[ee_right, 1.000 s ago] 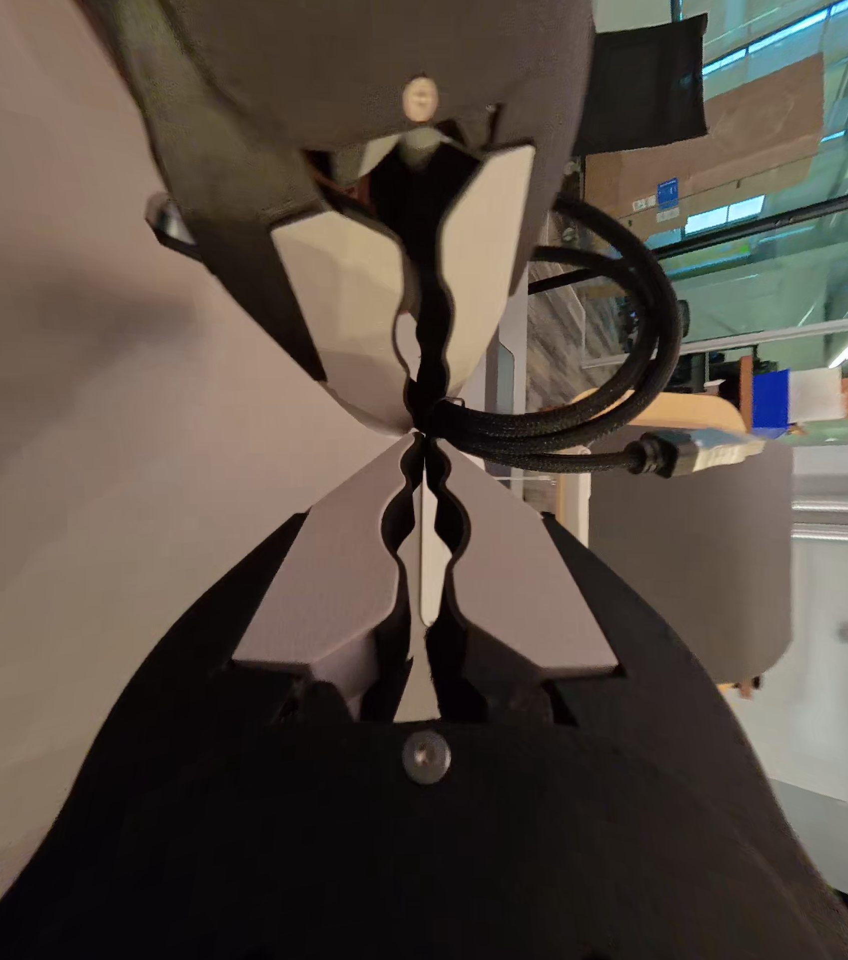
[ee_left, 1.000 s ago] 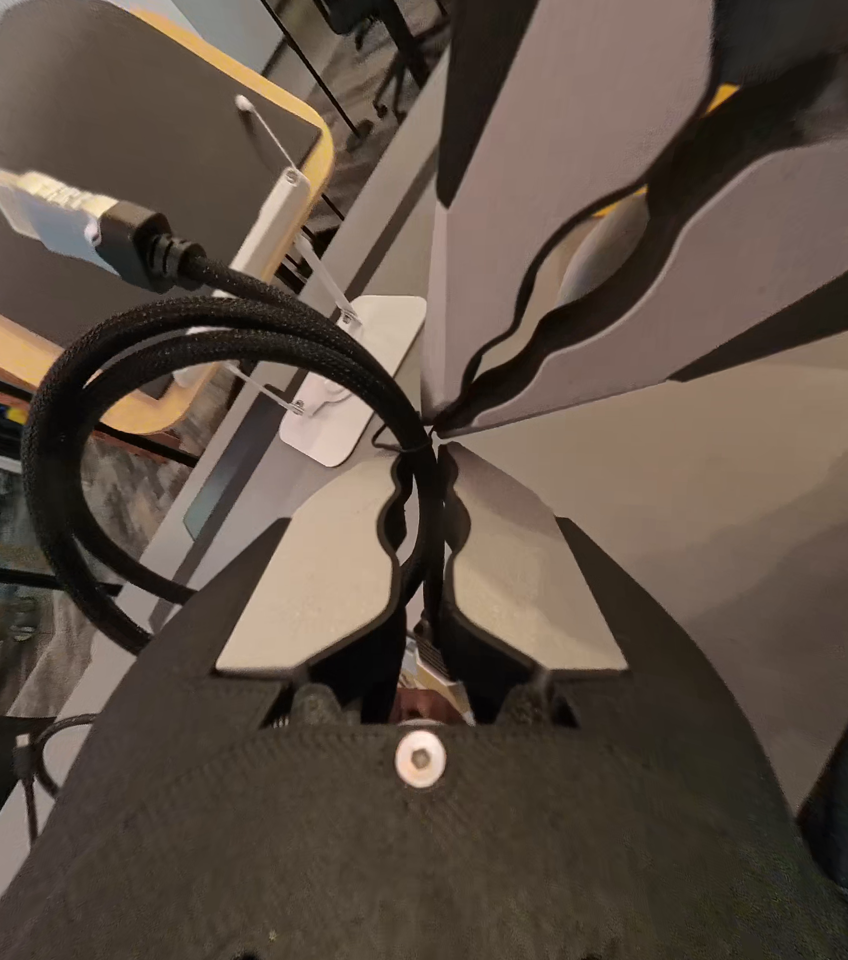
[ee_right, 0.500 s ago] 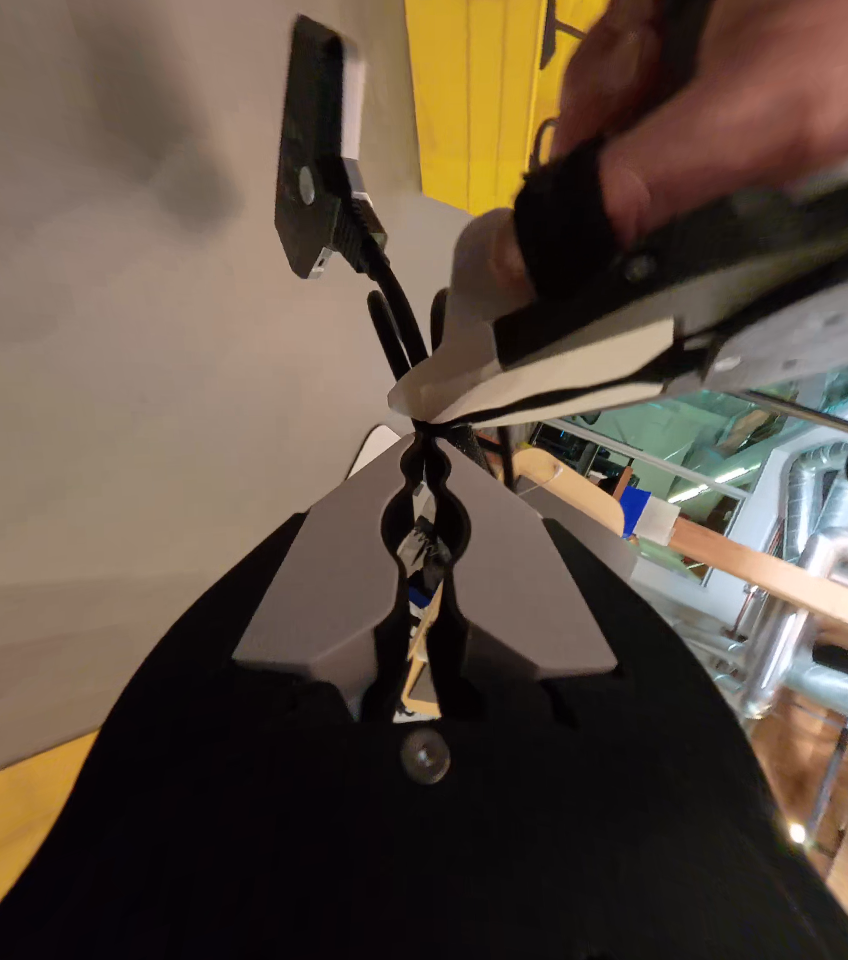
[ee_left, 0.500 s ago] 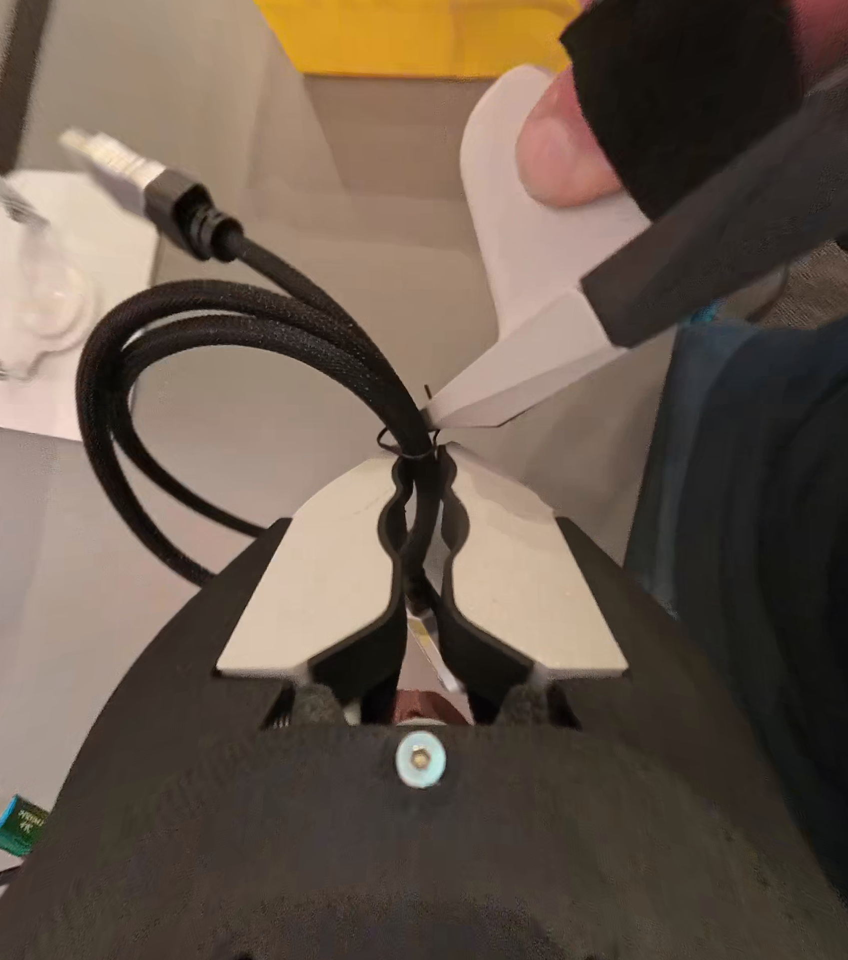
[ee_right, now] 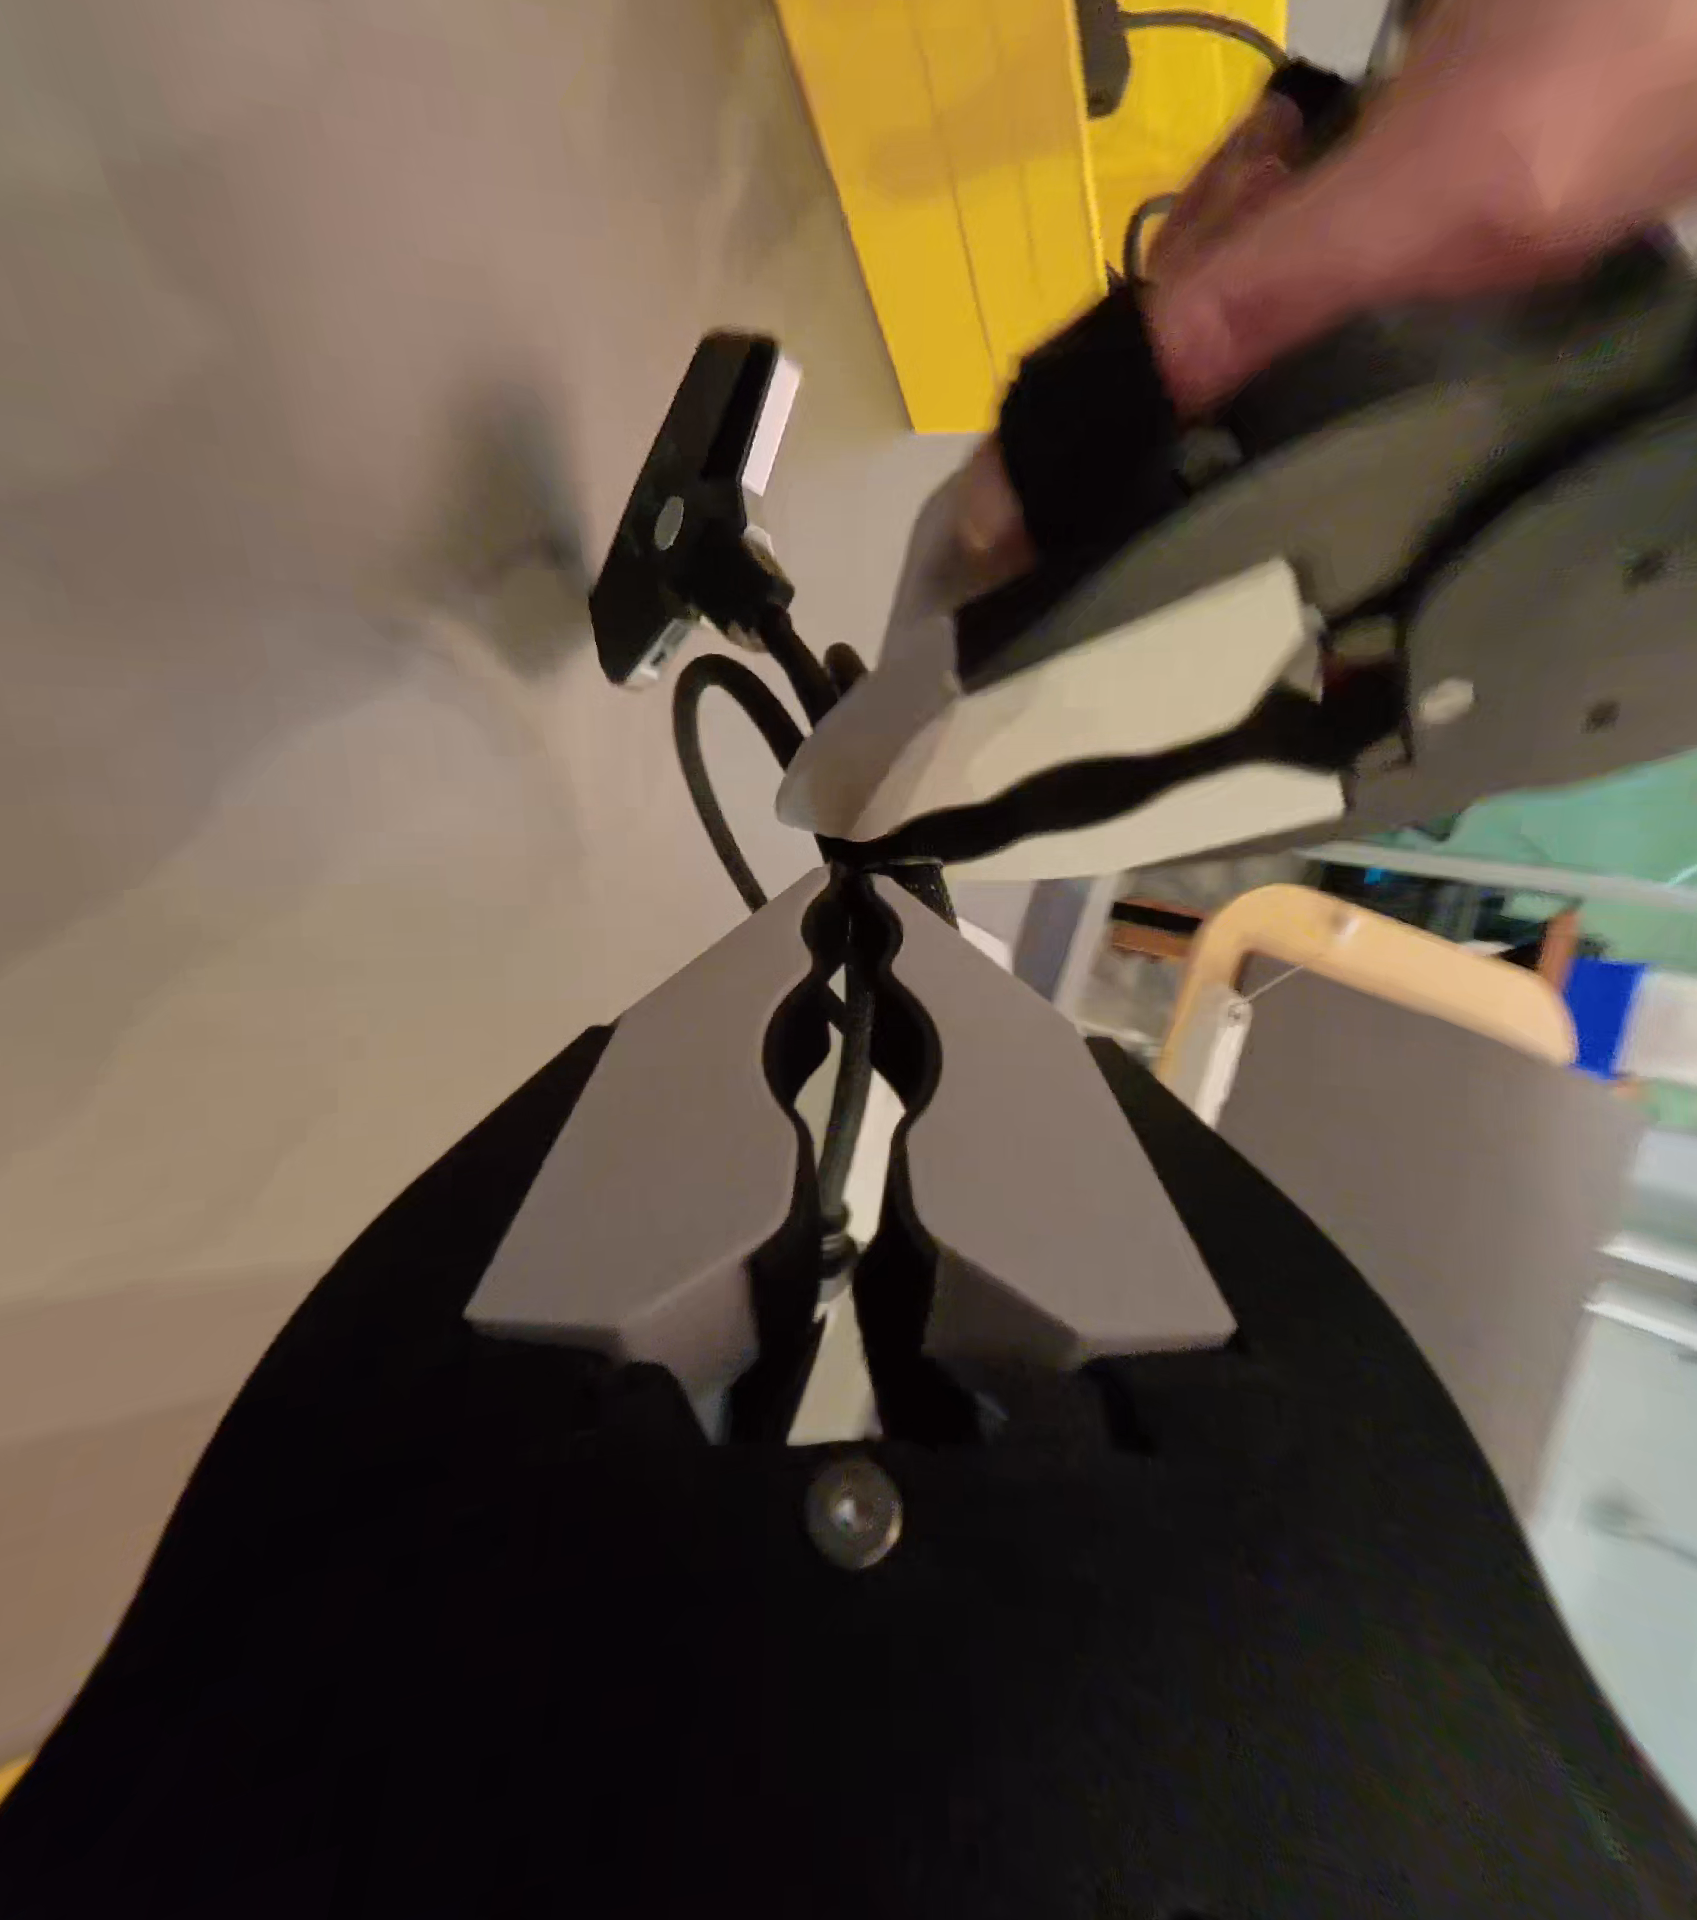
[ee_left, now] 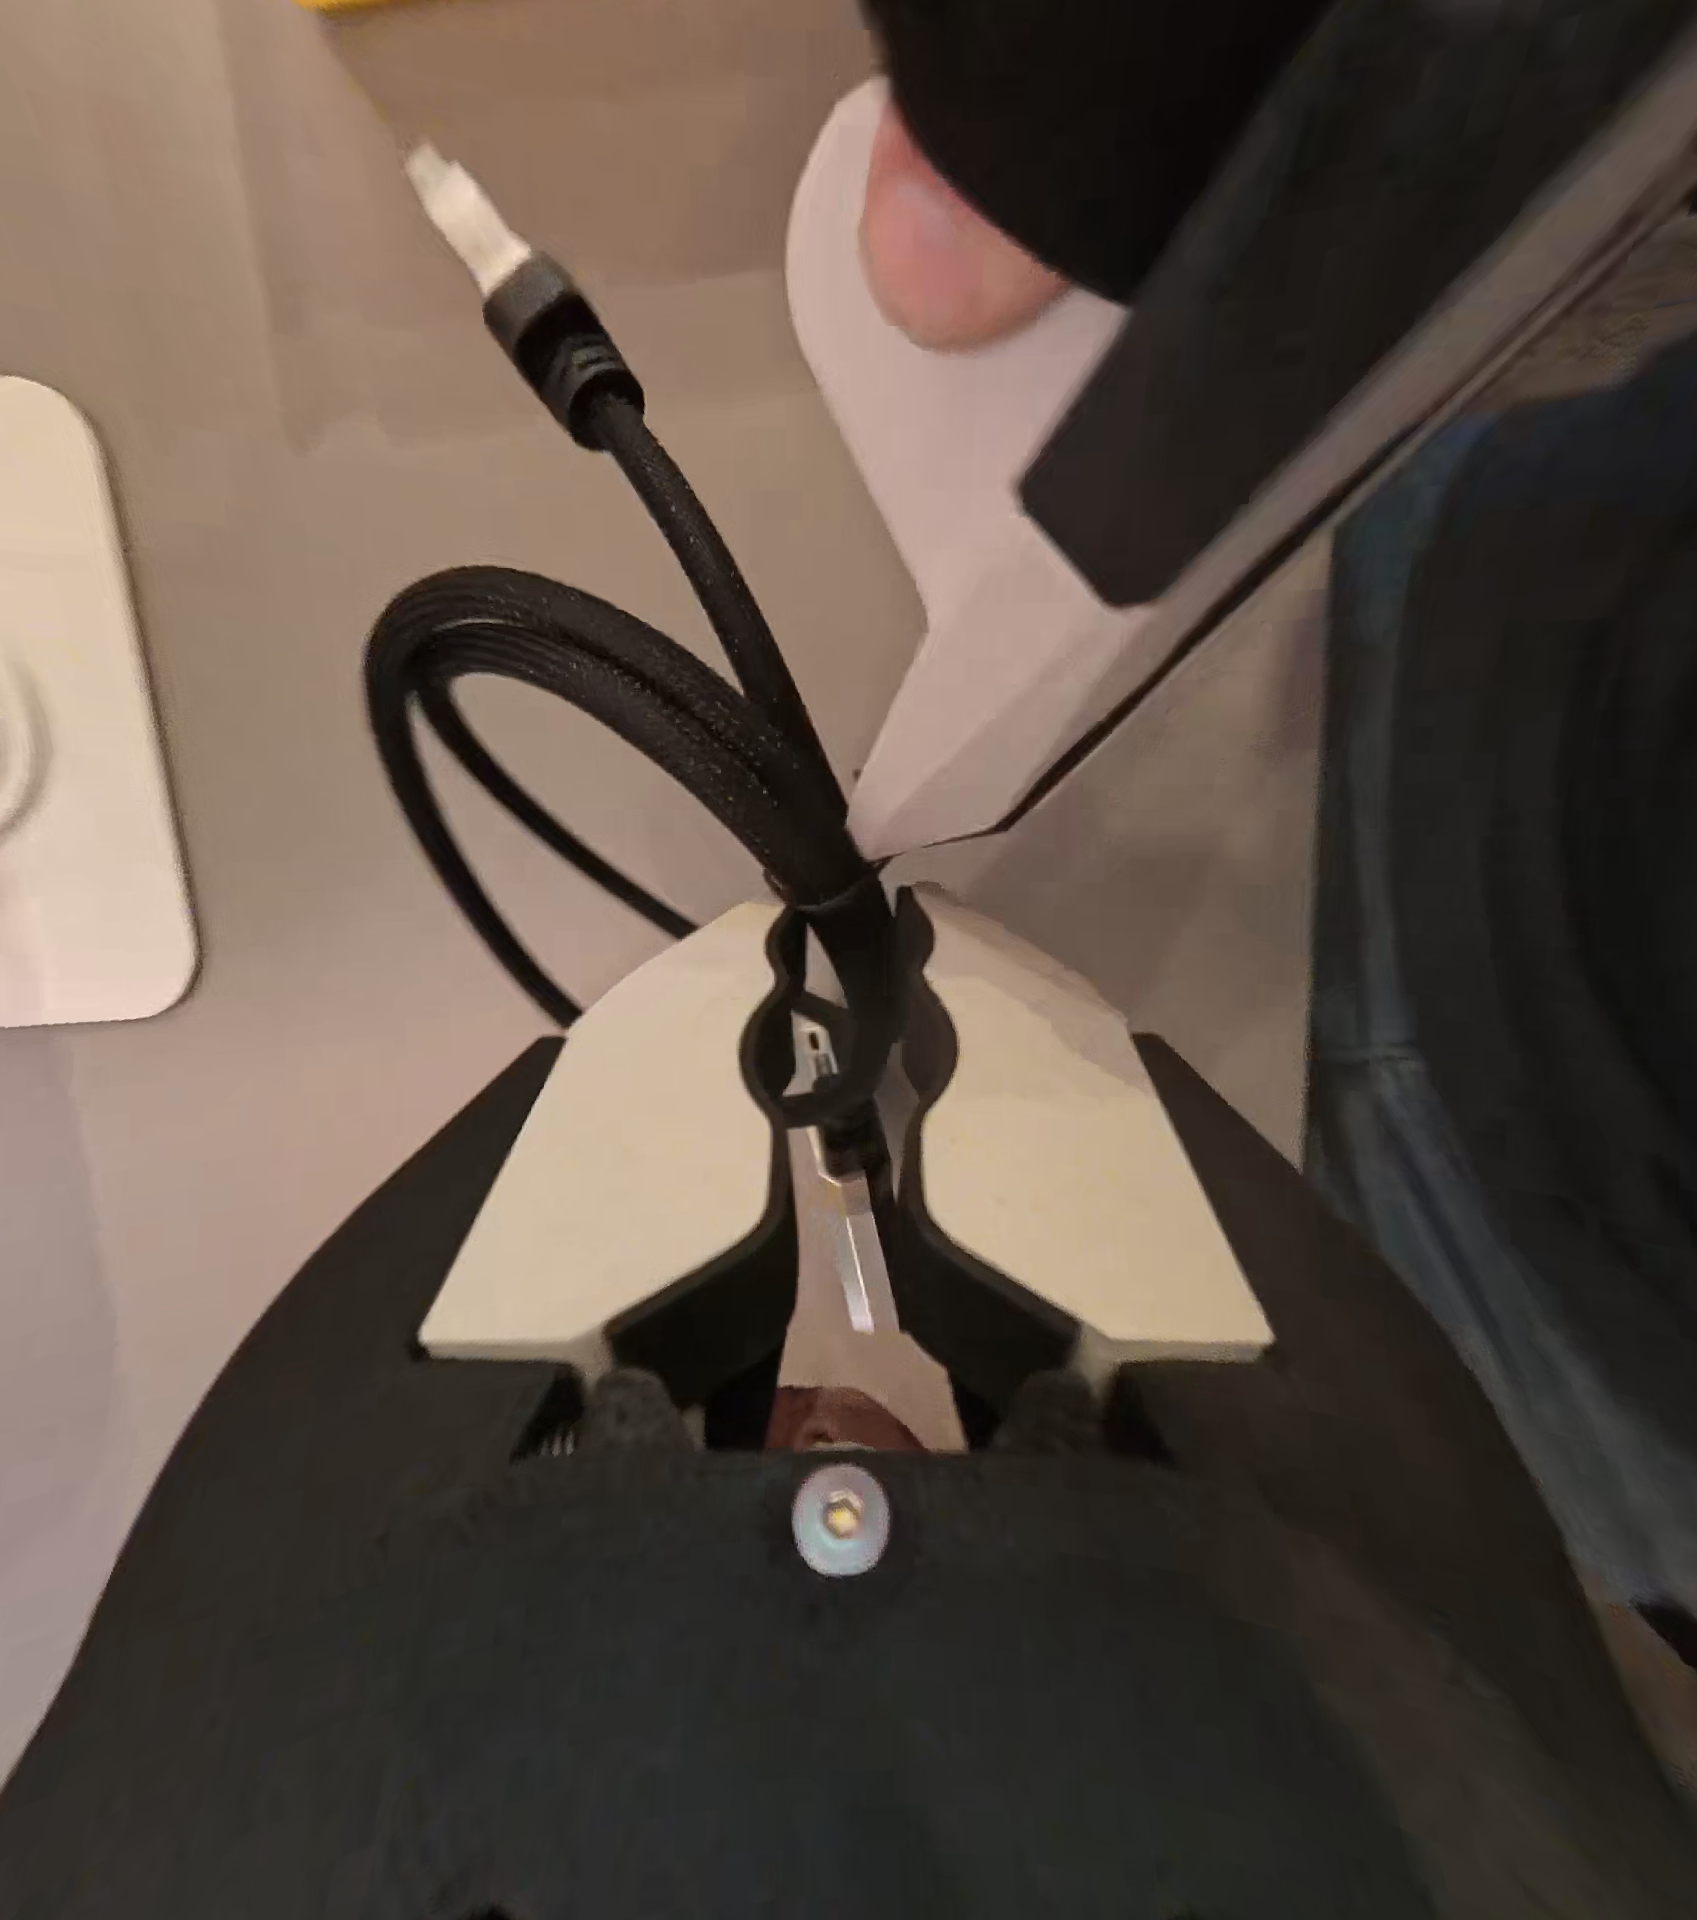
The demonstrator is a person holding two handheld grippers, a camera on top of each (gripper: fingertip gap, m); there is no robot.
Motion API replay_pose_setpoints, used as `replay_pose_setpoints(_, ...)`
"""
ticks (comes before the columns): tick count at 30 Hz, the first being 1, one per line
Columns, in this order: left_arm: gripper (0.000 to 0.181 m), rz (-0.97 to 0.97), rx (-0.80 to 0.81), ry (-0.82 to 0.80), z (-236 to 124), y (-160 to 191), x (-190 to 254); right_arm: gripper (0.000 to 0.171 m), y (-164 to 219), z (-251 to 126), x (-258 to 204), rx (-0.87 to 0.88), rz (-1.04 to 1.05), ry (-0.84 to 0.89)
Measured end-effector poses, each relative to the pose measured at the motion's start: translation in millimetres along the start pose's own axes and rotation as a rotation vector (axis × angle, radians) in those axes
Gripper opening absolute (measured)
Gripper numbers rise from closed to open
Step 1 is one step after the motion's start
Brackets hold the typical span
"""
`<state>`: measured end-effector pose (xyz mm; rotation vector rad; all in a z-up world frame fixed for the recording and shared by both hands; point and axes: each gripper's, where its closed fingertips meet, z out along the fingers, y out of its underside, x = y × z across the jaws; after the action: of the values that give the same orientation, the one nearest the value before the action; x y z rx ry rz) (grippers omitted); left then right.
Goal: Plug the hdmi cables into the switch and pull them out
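Cable (ee_left: 719,707) coiled, free plug (ee_left: 491,244) pointing away up-left, pinched by both grippers' closed fingers (ee_left: 657,1122).

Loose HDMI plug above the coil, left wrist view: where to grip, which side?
Take the black plug housing, behind the metal tip, probably side-on across its flat faces: the tip must stay free and the braided cable flexes.

2 grippers (ee_left: 849,883) (ee_right: 849,878), 1 coiled black cable (ee_left: 615,686), 1 black switch (ee_right: 688,509), 1 white pad (ee_left: 23,727)
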<state>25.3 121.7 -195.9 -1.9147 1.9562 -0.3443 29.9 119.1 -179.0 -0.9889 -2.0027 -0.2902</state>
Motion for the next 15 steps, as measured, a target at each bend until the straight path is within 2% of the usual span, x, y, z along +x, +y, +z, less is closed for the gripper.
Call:
replay_pose_setpoints(3,0.026,-0.023,0.074,-0.144,-1,-4,-5,0.000,7,1,3,0.059,0.183,-0.027)
replay_pose_setpoints(8,0.048,-0.108,0.208,-0.437,-4,0,-14,0.000,13,4,0,0.102,0.332,-0.056)
replay_pose_setpoints(11,0.044,-0.064,0.242,-0.637,-5,-4,-14,0.000,8,4,1,0.144,0.404,-0.084)
replay_pose_setpoints(12,0.035,-0.027,0.214,-0.728,-8,-4,-19,0.000,6,3,1,0.159,0.429,-0.099)
replay_pose_setpoints(15,0.022,0.062,0.109,-0.777,-4,0,-23,0.000,8,5,2,0.153,0.435,-0.115)
